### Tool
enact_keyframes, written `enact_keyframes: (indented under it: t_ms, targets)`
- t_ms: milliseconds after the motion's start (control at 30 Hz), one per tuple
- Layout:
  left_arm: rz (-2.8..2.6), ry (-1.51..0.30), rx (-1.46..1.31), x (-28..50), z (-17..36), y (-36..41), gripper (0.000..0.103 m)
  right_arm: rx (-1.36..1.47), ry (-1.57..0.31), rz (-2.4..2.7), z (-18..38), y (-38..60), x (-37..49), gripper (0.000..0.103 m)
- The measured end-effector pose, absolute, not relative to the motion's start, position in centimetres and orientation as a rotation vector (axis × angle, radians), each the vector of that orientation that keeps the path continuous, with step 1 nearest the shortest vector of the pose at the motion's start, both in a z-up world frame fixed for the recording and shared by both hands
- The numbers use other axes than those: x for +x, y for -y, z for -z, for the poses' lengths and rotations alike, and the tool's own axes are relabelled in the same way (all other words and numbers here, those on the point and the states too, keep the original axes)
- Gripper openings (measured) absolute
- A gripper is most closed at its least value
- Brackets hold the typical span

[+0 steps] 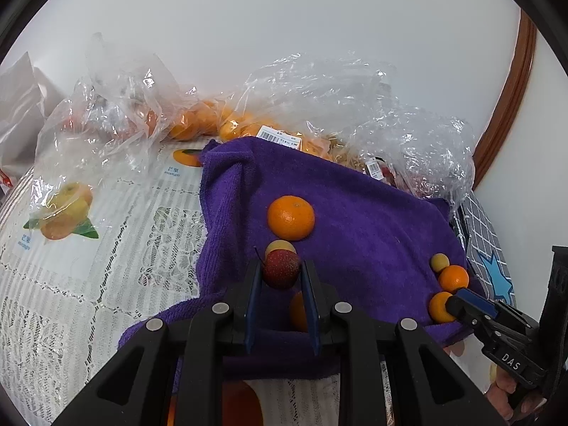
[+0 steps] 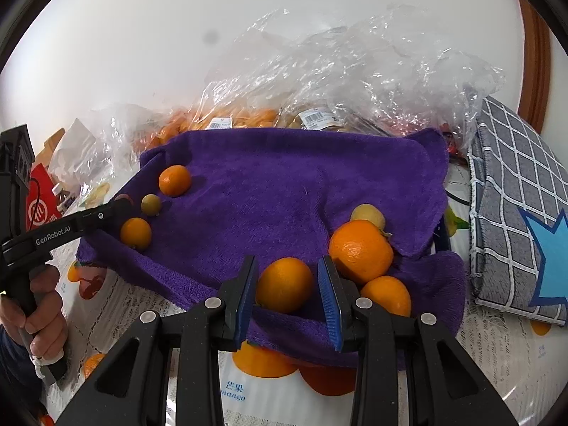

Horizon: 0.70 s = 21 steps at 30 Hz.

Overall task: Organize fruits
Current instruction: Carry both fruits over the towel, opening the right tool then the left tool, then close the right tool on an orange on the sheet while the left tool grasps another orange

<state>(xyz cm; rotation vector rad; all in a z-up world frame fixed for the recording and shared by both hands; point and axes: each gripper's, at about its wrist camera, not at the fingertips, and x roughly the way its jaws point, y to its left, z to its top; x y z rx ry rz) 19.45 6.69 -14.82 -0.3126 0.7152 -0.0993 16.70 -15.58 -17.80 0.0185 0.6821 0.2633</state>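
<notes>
A purple towel (image 1: 372,220) lies on the table with loose fruit on it. My left gripper (image 1: 282,271) is shut on a small red fruit (image 1: 281,269) just above the towel. A yellow fruit (image 1: 280,246) and a large orange (image 1: 291,217) lie beyond it, a small orange (image 1: 297,310) beneath the fingers. My right gripper (image 2: 287,277) is open around a small orange (image 2: 284,284), jaws on both sides, not touching on the right. Beside it lie a bigger orange (image 2: 360,250), another orange (image 2: 387,294) and a yellow fruit (image 2: 367,214). The towel shows in the right wrist view (image 2: 284,184) too.
Clear plastic bags (image 1: 319,99) of oranges and other fruit crowd the back of the table. A grey checked cloth (image 2: 514,195) with a blue star lies at the right. A lace tablecloth with mango prints (image 1: 71,248) covers the table. A red packet (image 2: 41,209) sits far left.
</notes>
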Motion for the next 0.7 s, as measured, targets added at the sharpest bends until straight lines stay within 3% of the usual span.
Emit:
enact_keyframes:
  t_ms: [167, 400, 633, 700]
  targets:
    - [0.103, -0.721, -0.305, 19.5, 14.8, -6.5, 0.023, 0.051, -0.676, -0.238, 17.2, 16.3, 16.0, 0.039]
    - [0.131, -0.703, -0.273, 19.0, 14.4, -6.0, 0.042, 0.050, -0.694, -0.262, 16.3, 14.6, 12.0, 0.040]
    - [0.098, -0.641, -0.279, 17.1, 13.4, -7.1, 0.045, 0.078, -0.754, -0.352, 17.0, 11.3, 8.2, 0.043]
    - [0.091, -0.625, -0.280, 16.5, 13.1, -7.5, 0.045, 0.078, -0.773, -0.388, 17.6, 10.0, 7.2, 0.047]
